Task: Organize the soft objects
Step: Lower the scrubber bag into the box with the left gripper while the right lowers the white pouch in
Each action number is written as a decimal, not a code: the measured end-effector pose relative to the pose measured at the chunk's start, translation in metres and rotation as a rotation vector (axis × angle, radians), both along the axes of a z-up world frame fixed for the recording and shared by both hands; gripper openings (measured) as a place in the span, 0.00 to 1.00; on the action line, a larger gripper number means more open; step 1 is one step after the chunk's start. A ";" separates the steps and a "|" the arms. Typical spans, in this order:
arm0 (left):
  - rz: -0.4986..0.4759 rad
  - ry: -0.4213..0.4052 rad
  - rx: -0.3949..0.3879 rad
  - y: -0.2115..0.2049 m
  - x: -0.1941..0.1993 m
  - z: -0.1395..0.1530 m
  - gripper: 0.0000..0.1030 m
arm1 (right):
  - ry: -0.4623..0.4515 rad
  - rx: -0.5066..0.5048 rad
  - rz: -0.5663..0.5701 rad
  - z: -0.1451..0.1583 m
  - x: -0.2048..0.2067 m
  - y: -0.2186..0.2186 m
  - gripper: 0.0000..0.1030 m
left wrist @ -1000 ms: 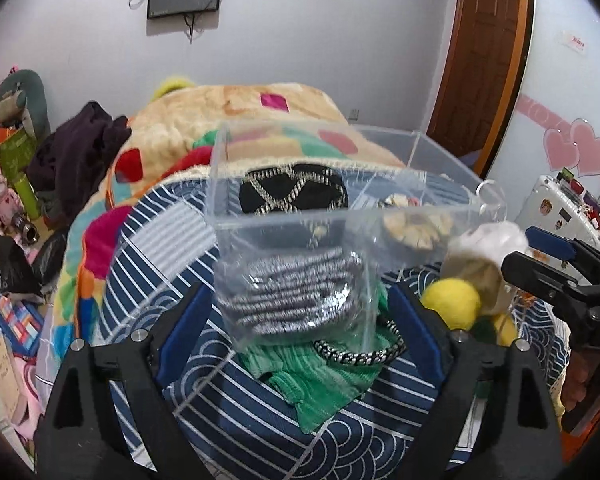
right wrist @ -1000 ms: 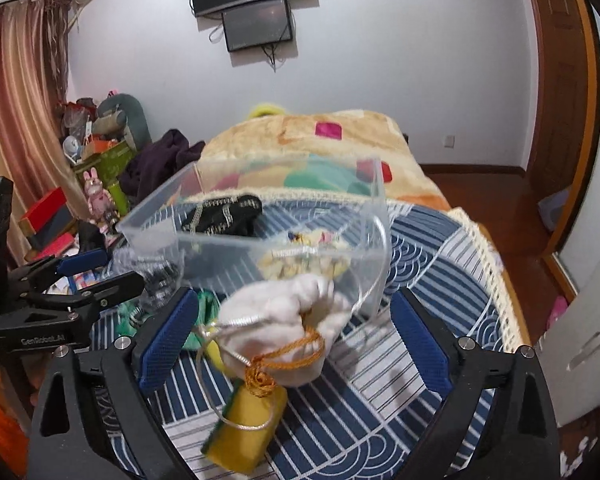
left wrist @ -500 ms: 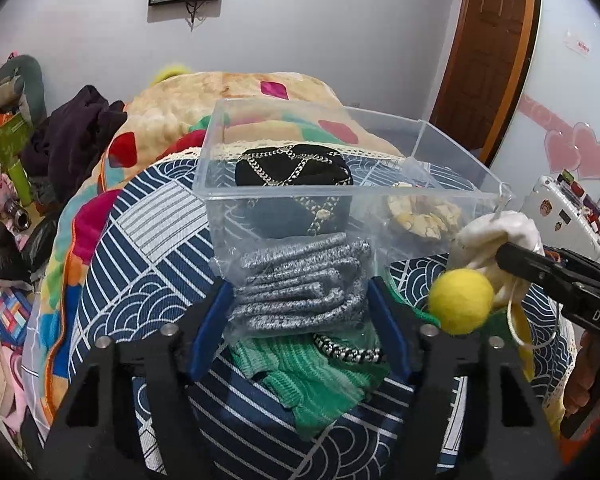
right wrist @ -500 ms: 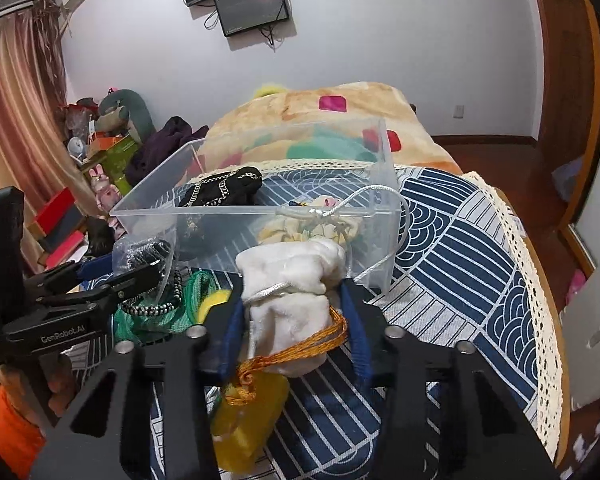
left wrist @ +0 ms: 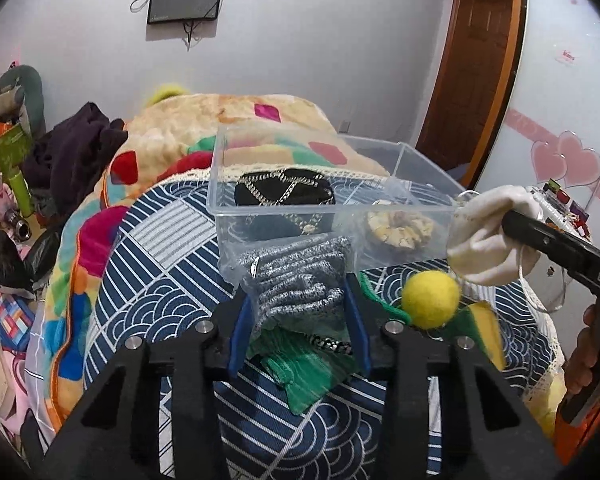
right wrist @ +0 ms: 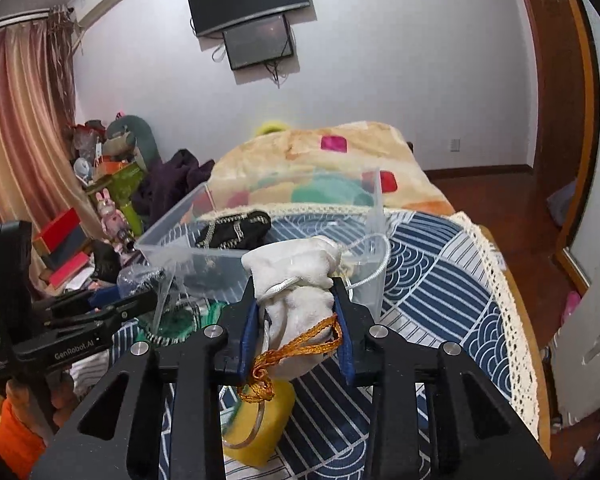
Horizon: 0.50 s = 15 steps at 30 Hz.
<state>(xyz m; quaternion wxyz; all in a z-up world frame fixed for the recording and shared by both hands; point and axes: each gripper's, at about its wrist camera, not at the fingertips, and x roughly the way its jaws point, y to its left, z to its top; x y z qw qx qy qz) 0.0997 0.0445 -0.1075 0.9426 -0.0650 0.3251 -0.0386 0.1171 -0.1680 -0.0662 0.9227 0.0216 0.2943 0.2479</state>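
Note:
My left gripper (left wrist: 298,322) is shut on a grey knit item in a clear bag (left wrist: 300,276), held in front of the clear plastic bin (left wrist: 416,160). My right gripper (right wrist: 296,330) is shut on a white drawstring pouch (right wrist: 300,276) with an orange cord, raised by the bin's near wall (right wrist: 204,264); the pouch also shows in the left wrist view (left wrist: 488,236). The bin holds a black chain-trimmed bag (left wrist: 284,192) and a cream scrunchie (left wrist: 398,228). A green knit cloth (left wrist: 300,368), a yellow felt ball (left wrist: 430,294) and a yellow sponge (right wrist: 258,428) are below.
The bin stands on a blue-and-white patterned cover (right wrist: 440,280) with a lace edge. A colourful blanket (left wrist: 228,120) lies behind. Clutter and toys (right wrist: 112,184) fill the left side. A wooden door (left wrist: 480,60) is at the right.
Both grippers have closed from open onto their items and lifted them: the left on the bagged grey knit, the right on the white pouch.

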 end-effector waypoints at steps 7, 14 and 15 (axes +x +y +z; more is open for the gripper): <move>-0.010 -0.072 -0.001 -0.002 -0.015 0.027 0.40 | -0.049 0.018 -0.003 0.014 -0.004 -0.002 0.29; -0.009 -0.154 0.018 -0.004 -0.014 0.060 0.40 | -0.111 0.027 0.005 0.033 -0.003 0.002 0.29; -0.007 -0.160 0.023 -0.004 -0.011 0.063 0.40 | -0.119 0.028 0.004 0.035 -0.002 0.003 0.29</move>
